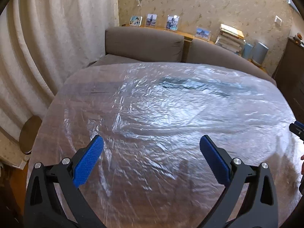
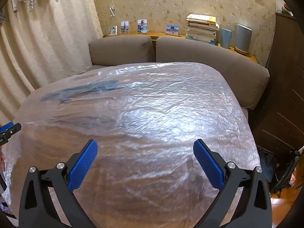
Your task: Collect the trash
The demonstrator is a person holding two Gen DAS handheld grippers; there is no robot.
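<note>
A wooden table [image 1: 133,199] is covered by a crinkled clear plastic sheet [image 1: 161,110], which also fills the right wrist view [image 2: 152,114]. A dark flat patch [image 1: 178,84] lies under or on the sheet near the far edge; it also shows in the right wrist view [image 2: 85,91], and what it is I cannot tell. My left gripper [image 1: 151,142] is open and empty above the near part of the table. My right gripper [image 2: 145,146] is open and empty above the near part too. The right gripper's tip shows at the left view's right edge [image 1: 297,128].
A grey-brown sofa [image 1: 144,43] stands behind the table. A shelf behind it holds photo frames [image 2: 142,25], a book stack [image 2: 202,28] and two cylinders [image 2: 243,38]. Curtains [image 1: 47,38] hang at left. A dark cabinet [image 2: 285,95] stands at right. A round stool [image 1: 28,133] sits left.
</note>
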